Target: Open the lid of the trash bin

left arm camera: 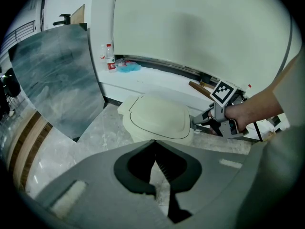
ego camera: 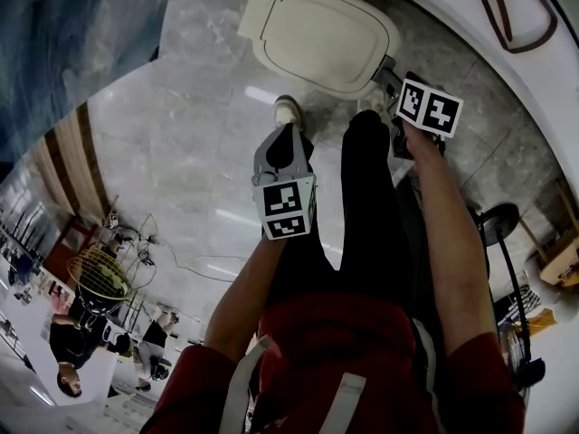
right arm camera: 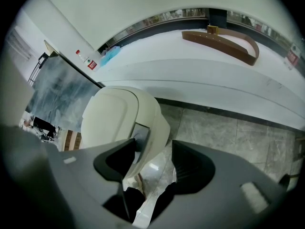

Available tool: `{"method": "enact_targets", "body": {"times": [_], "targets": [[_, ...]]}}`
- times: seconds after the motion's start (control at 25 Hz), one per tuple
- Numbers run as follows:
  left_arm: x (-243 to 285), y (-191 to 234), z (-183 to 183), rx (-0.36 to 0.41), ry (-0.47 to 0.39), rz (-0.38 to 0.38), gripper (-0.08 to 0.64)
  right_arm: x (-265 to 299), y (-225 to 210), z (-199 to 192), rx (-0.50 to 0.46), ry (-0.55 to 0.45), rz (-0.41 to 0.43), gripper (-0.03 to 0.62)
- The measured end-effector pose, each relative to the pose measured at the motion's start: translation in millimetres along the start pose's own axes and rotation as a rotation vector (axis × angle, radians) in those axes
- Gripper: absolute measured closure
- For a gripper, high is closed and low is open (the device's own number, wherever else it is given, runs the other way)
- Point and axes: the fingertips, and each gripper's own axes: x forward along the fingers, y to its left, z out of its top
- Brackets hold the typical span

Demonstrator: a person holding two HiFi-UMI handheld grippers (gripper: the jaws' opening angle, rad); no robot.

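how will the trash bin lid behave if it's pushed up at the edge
The lid looks like stiff moulded plastic, so it should probably swing up whole rather than flex. The trash bin looks light and stands on glossy floor, so it may slide or tip if shoved.

A grey marble-tiled floor (ego camera: pixel 190 152) meets a long white curved ledge (right arm camera: pixel 200 75). On the ledge lies a brown curved wooden strip (right arm camera: pixel 228 44). Well apart from it, a clear plastic bottle with a red label (left arm camera: pixel 110 58) stands upright, with a crumpled blue object (left arm camera: pixel 127 67) just beside it. A blue-grey marbled panel (left arm camera: pixel 57 75) stands near the bottle.
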Motion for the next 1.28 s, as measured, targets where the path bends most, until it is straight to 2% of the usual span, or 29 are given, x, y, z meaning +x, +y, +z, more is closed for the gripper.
{"method": "enact_targets", "body": {"times": [0.32, 0.48, 0.56, 0.64, 0.96, 1.16, 1.28], "targets": [[-2, -4, 0, 0.017, -0.005, -0.003, 0.555, -1, -2, -1, 0.016, 0.015, -0.002, 0.343], [-3, -6, -2, 0.024, -0.005, -0.006, 0.555, 4, -9, -5, 0.105, 0.031, 0.047, 0.286], [-5, -6, -1, 0.029, -0.007, -0.005, 0.555, 4, -9, -3, 0.093, 0.044, 0.049, 0.278], [-6, -5, 1, 0.029, -0.009, 0.001, 0.555, 2, -7, -1, 0.066, 0.049, 0.037, 0.281], [-10, -6, 7, 0.037, -0.02, 0.0, 0.555, 1, -8, -2, 0.073, 0.043, 0.015, 0.283], [-16, -2, 14, 0.041, -0.031, 0.003, 0.555, 1, -7, -3, 0.131, 0.077, 0.032, 0.282], [-21, -1, 23, 0.046, -0.042, 0.002, 0.555, -4, -6, -1, 0.104, 0.073, 0.005, 0.305]]}}
